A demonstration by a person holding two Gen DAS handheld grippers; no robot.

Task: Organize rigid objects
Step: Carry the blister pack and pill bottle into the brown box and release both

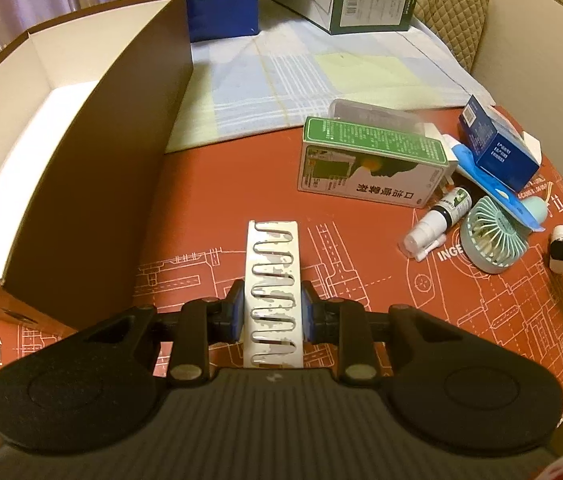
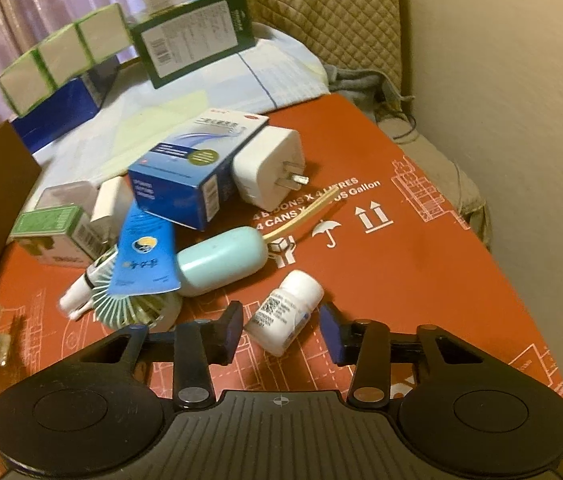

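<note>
Paper-clip card gripped, pill bottle between open pads

The white paper-clip card (image 1: 272, 288) sits clamped in the left hand-held gripper (image 1: 272, 312) above the red bench (image 1: 209, 200). The white pill bottle (image 2: 284, 312) lies on the bench between the right hand-held gripper's (image 2: 284, 330) parted pads, untouched.

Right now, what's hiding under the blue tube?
The mint fan and a spray bottle poke out from under the blue tube. Their middles are covered.

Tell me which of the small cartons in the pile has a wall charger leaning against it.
The blue carton: the white charger sits right against its end. The green carton lies further left, away from the charger.
</note>
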